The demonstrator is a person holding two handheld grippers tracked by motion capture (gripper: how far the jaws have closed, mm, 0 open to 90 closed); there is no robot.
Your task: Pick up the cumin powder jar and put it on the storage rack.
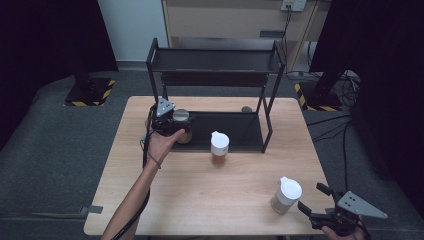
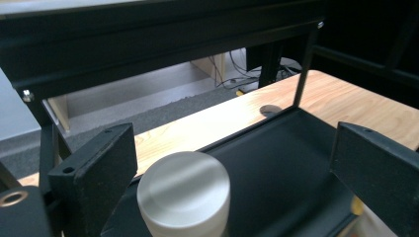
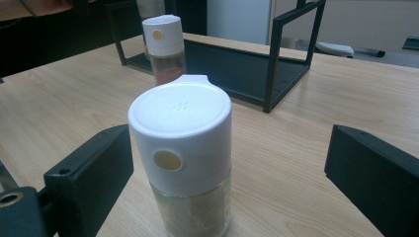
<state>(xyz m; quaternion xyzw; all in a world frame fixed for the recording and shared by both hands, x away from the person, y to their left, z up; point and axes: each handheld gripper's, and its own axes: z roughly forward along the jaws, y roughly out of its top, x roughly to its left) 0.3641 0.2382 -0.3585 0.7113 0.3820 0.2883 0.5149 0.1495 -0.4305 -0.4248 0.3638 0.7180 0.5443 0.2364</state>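
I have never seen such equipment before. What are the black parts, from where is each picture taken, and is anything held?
A person holds hand-operated tongs in each hand; no robot is present. The high view looks down on a wooden table with a black two-level rack. The other pictures come from cameras riding on the tongs. The left tongs stand open around a grey-lidded jar on the rack's bottom shelf, not gripping it. The right tongs stand open near a white-capped shaker. A second shaker stands by the rack. Nothing is held.
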